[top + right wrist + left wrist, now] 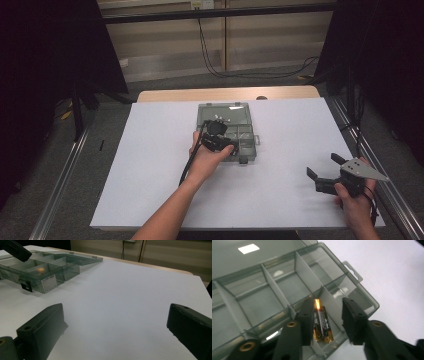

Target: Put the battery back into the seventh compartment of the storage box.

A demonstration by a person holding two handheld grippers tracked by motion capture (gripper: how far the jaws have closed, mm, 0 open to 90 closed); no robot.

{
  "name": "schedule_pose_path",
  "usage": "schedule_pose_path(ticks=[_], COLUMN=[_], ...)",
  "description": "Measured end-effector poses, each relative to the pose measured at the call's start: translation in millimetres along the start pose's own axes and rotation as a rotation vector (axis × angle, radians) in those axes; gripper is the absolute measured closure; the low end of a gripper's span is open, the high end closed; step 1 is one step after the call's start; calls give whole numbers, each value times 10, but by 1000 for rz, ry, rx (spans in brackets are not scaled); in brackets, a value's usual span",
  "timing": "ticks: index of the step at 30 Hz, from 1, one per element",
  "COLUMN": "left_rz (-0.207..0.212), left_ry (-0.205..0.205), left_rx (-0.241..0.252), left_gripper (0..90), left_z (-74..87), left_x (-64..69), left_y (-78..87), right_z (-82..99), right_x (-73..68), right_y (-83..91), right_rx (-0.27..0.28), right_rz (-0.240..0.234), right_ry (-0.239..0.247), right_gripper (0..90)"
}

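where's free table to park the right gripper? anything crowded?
Bare white sheet left of the organiser box, and a wide patch between the box and the right gripper. Crowded over the box: left gripper straddles a battery there.

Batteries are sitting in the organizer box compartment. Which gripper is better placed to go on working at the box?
Left. The left gripper hangs over the organizer box, jaws apart around the batteries in a corner compartment. The right gripper waits open over bare table, well off.
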State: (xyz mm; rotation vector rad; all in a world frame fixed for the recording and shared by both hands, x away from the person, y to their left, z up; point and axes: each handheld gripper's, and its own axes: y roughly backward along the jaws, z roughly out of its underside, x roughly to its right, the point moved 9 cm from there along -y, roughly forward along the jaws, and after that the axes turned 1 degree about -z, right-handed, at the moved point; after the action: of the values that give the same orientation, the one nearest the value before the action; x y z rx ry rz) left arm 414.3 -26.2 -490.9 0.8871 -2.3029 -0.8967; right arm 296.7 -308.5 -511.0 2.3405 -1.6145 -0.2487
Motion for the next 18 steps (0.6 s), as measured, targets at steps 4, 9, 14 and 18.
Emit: schedule_pose_path(ticks=[4, 9, 14, 18], left_rz=[14, 29, 55, 58], left_ry=[36, 57, 69, 74], left_rx=[13, 45, 56, 78], left_gripper=[471, 226, 67, 3], left_z=[2, 21, 80, 140], left_x=[-58, -164, -238, -338], left_y=[98, 192, 286, 371], right_z=[1, 0, 3, 0], right_x=[-3, 4, 6, 14], right_y=[0, 4, 0, 0], right_rx=[0, -1, -8, -16], right_rz=[2, -1, 11, 19], right_ry=[-1, -6, -1, -1], right_gripper=[7, 8, 8, 8])
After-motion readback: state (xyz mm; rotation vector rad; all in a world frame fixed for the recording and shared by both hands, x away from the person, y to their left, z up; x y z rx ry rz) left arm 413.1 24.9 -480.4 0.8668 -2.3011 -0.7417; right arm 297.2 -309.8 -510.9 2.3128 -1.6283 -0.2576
